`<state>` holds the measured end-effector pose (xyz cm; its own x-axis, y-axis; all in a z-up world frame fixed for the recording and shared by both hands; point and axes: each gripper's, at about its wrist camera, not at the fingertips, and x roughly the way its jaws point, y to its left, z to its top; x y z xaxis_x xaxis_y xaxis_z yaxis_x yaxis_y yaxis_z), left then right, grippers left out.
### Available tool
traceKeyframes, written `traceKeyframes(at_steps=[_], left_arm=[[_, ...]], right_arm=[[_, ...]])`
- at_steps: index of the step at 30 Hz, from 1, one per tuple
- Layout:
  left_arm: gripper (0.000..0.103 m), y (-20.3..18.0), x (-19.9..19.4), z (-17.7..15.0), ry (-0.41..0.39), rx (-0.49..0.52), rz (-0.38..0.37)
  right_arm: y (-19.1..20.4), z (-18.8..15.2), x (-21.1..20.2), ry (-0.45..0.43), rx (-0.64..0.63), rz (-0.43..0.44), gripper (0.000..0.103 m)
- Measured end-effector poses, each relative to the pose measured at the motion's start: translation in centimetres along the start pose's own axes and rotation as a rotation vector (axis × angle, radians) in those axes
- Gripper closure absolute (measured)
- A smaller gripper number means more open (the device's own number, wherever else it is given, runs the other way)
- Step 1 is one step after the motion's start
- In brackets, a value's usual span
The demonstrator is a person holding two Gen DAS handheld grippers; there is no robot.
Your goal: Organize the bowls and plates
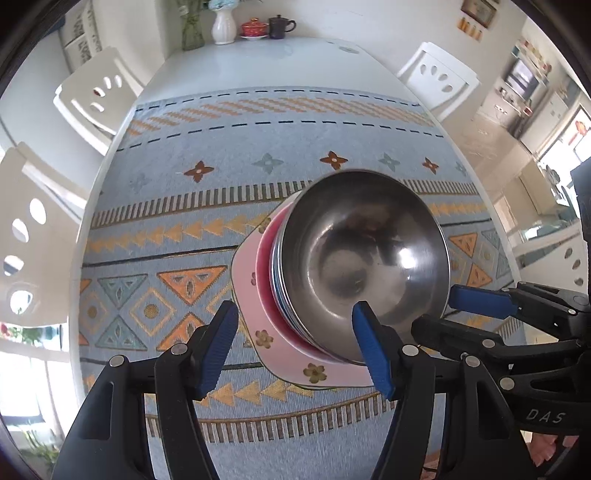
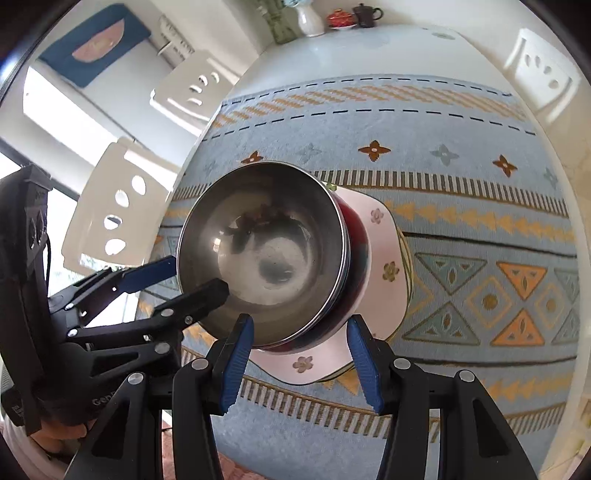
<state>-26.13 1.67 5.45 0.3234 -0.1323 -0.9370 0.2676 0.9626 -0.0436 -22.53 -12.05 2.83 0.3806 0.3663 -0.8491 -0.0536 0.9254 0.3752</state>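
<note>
A steel bowl [image 1: 364, 258] sits on top of a stack: a red bowl [image 1: 266, 273] and a bluish dish under it, all on a pink flowered square plate [image 1: 295, 365]. The stack stands on the patterned blue tablecloth. My left gripper [image 1: 295, 347] is open, just in front of the stack's near left side. My right gripper [image 2: 299, 358] is open, its fingers straddling the near rim of the steel bowl [image 2: 266, 251] and the pink plate [image 2: 380, 266]. Each gripper shows in the other's view, beside the steel bowl.
The tablecloth [image 1: 221, 229] covers a white table [image 1: 266, 62]. A white vase [image 1: 224, 24], a red lidded cup [image 1: 254, 27] and a dark mug [image 1: 280, 26] stand at its far end. White chairs [image 1: 99, 92] flank both sides.
</note>
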Motion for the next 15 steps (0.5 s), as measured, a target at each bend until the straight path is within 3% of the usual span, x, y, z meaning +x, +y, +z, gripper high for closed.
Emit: traceKeyframes(at_steps=[15], left_arm=[[0.041, -0.36, 0.01, -0.41, 0.007, -0.043, 0.029]], right_arm=[[-0.29, 0.62, 0.24, 0.037, -0.062, 0.004, 0.052]])
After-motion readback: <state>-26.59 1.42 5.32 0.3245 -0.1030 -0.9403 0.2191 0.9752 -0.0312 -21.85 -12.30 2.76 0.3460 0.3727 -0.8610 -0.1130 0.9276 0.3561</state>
